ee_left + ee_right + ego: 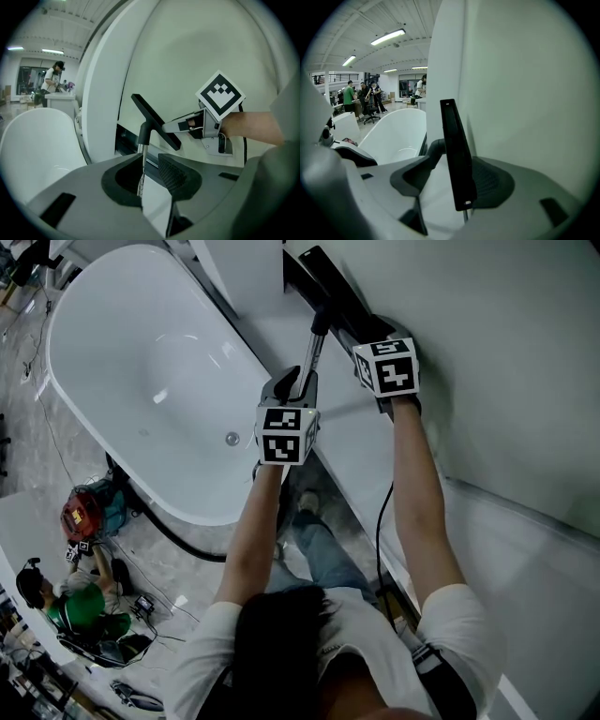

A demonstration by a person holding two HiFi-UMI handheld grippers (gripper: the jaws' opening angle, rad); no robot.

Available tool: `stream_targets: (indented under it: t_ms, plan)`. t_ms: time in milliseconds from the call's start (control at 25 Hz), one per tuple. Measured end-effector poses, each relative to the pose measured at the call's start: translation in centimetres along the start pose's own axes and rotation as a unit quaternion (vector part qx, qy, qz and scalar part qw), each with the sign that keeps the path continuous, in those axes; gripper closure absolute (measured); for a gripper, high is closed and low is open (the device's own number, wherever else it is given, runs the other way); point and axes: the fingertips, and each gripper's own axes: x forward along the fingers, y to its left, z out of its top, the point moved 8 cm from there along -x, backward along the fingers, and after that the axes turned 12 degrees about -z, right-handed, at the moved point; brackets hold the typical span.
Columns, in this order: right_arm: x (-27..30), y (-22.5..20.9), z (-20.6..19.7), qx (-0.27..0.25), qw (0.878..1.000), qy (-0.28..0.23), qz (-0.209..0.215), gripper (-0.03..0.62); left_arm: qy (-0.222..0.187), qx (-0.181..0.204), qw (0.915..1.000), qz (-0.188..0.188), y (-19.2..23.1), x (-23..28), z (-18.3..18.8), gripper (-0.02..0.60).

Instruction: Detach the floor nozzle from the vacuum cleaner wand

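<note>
here, floor nozzle (328,282) hard by wall (487,315); bathtub rim (230,324) near left

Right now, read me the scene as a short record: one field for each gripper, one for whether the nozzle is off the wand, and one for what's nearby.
Left gripper: open; thin silver metal wand stands between its jaws, with a gap showing beside one pad
Right gripper: open wide; flat black plastic floor nozzle stands between its jaws, not clamped
Nozzle and wand: joined at the nozzle's black neck, not yet detached
Nearby: white oval bathtub, on the person's left
</note>
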Motion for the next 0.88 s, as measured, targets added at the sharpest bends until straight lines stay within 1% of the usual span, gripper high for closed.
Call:
stream_targets:
  t_ms: [360,760,880]
  plan:
    - [2.3,-0.6,-0.4,-0.037,0.999,0.014,-0.003,0.316,0.004,-0.005,1.0000,0.004,0.8,1.3,-0.6,0.492]
    - [4.4,-0.9,-0.9,-0.077,0.996,0.036,0.021,0.313,0.006,-0.011,0.9999,0.008,1.4,2.4,-1.2,0.483]
    - [5.1,-1.0,-1.0,-0.082,0.995,0.040,0.027,0.313,0.006,-0.013,0.9999,0.008,1.5,2.9,-1.2,0.477]
